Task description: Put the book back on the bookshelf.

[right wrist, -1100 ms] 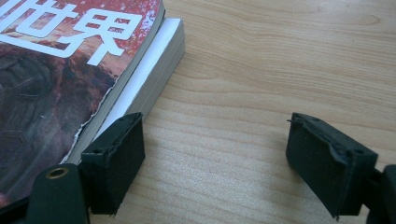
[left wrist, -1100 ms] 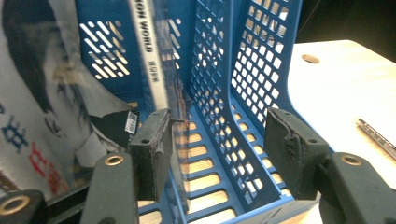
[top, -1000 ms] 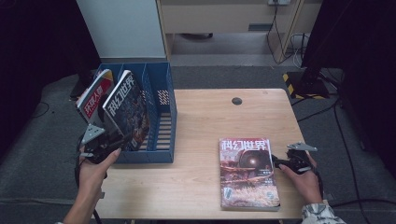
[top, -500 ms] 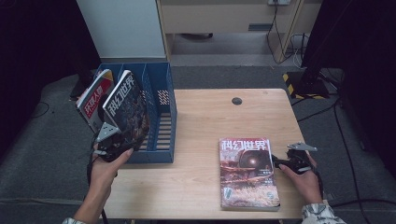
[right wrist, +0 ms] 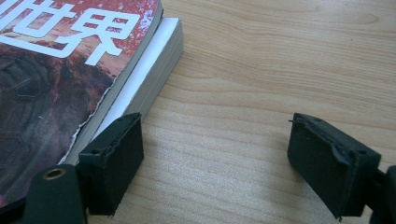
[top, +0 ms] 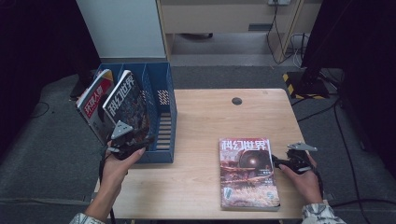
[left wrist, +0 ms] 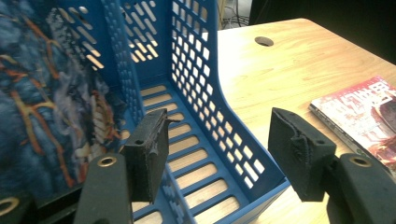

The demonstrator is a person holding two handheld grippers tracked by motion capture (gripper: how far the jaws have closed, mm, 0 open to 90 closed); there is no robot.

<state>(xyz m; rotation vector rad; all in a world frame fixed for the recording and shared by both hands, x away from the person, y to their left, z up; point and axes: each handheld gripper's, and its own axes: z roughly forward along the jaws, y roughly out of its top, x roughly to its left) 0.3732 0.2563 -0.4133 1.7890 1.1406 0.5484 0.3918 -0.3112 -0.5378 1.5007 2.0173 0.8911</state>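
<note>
Left gripper (top: 140, 141) at the front of the blue file rack (top: 164, 122), low, by the near left corner of the table (top: 205, 121). Jaws apart, gripping nothing. In the left gripper view, one jaw over the slatted floor of a rack slot, the other out past the rack's front corner, with the lattice wall between them but not pinched. Just beside that jaw, a dark blue magazine (left wrist: 42, 107), standing in the slot and leaning. One more magazine with a red and white cover (top: 95, 105) standing behind it, leaning the same way. Left hand (top: 116, 163) wrapped around the gripper's body, forearm reaching up from the bottom edge, gripper pointing forward at the rack.

Right gripper (top: 279, 163) low at the near right part of the table, pointing sideways at a red magazine (top: 247, 172). Magazine flat on the wood, cover up, white letters at the top. Jaws apart here too, released, gripping nothing. In the right gripper view, one jaw right at the magazine's page edge (right wrist: 135, 93), maybe just touching it, hard to tell. Other jaw over bare wood, well apart from the pages. Right hand (top: 303, 179) behind the gripper, wrist low near the table's front edge, sleeve showing at the bottom.

Rack and red magazine well apart, bare wood between them.
</note>
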